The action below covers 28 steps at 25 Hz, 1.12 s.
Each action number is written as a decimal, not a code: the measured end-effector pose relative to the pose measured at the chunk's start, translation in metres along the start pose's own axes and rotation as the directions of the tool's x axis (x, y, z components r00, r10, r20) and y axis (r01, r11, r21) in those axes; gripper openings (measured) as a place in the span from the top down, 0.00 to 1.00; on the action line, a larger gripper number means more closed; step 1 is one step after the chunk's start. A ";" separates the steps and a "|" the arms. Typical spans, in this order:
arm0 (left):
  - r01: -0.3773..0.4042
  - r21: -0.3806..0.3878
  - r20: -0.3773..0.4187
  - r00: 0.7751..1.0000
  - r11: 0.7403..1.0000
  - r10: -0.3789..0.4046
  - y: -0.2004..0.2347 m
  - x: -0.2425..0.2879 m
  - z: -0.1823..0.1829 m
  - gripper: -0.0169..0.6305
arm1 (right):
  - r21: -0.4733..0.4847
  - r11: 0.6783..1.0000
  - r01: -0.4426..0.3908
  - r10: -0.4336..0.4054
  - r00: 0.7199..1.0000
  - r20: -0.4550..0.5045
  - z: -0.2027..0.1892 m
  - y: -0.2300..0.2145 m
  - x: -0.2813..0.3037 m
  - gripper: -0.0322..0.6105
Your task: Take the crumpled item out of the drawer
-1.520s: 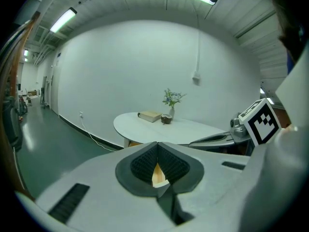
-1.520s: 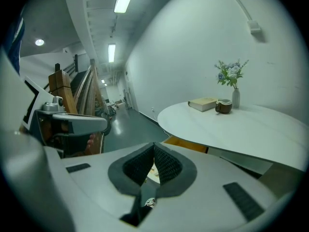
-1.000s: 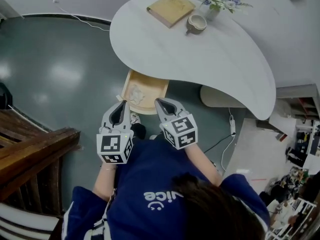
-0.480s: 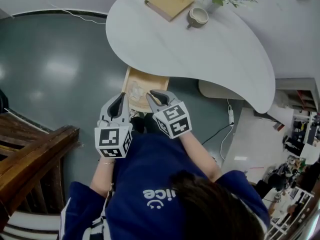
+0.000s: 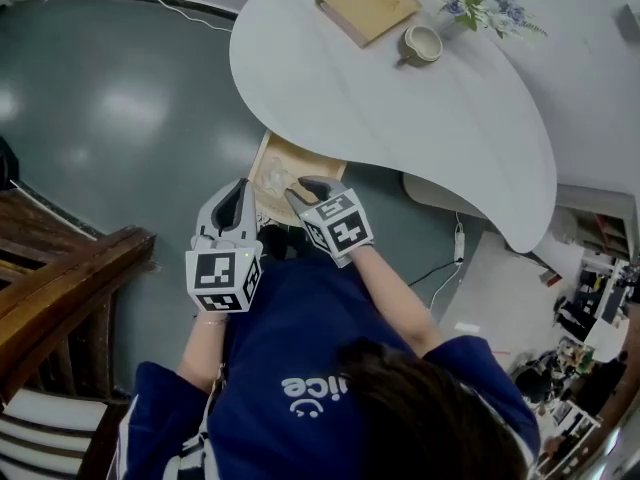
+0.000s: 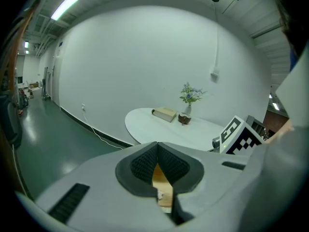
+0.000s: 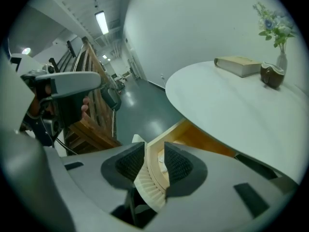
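Observation:
An open wooden drawer (image 5: 296, 160) sticks out from under the white table (image 5: 400, 98). The crumpled white item (image 5: 277, 178) lies inside it, also seen in the right gripper view (image 7: 162, 163) and, small, in the left gripper view (image 6: 160, 194). My right gripper (image 5: 303, 187) reaches over the drawer's near edge. Its jaws (image 7: 153, 149) are opening, and the drawer's pale front edge (image 7: 150, 182) shows between them, with the item beyond. My left gripper (image 5: 238, 196) hangs just left of the drawer, shut and empty (image 6: 157, 151).
On the table lie a tan book (image 5: 370, 6), a cup (image 5: 421, 44) and a vase of flowers (image 5: 480, 3). A wooden stair rail (image 5: 60, 288) runs at the left. A cable and plug (image 5: 460, 243) lie on the floor at the right.
My right gripper has moved forward and left onto the drawer's near edge, and its jaws have parted. The left gripper has hardly shifted.

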<state>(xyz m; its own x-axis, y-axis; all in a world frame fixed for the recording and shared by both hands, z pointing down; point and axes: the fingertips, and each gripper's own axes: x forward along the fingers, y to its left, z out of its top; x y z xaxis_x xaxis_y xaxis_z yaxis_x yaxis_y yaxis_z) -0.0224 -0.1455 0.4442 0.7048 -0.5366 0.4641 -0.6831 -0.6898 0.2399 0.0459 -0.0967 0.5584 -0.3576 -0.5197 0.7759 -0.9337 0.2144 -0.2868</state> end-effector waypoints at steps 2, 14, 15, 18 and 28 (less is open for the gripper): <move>-0.026 -0.008 -0.005 1.000 1.000 0.026 0.004 -0.002 -0.001 0.97 | -0.010 1.000 -0.019 0.019 0.999 -0.041 -0.005 -0.004 0.011 0.72; -0.184 -0.066 -0.034 0.983 0.981 0.182 0.021 -0.022 -0.017 0.97 | -0.106 0.988 -0.116 0.086 0.963 -0.254 -0.039 -0.016 0.076 0.58; -0.197 -0.071 -0.038 0.980 0.978 0.195 0.022 -0.024 -0.018 0.97 | -0.116 0.986 -0.121 0.086 0.959 -0.269 -0.042 -0.016 0.081 0.57; -0.235 -0.093 -0.049 0.972 0.968 0.231 0.025 -0.028 -0.024 0.97 | -0.135 0.983 -0.125 0.078 0.948 -0.308 -0.050 -0.022 0.095 0.52; -0.343 -0.170 -0.142 0.936 0.924 0.322 0.041 -0.044 -0.062 0.97 | -0.193 0.967 -0.166 0.073 0.907 -0.414 -0.074 -0.035 0.141 0.43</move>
<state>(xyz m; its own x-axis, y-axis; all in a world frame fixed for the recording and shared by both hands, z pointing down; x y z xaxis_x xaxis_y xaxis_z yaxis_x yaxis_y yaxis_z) -0.0932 -0.1198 0.4859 0.4127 -0.6555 0.6325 -0.9055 -0.3704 0.2070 0.0300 -0.1163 0.7192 -0.3859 -0.1134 0.9155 -0.8400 0.4534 -0.2979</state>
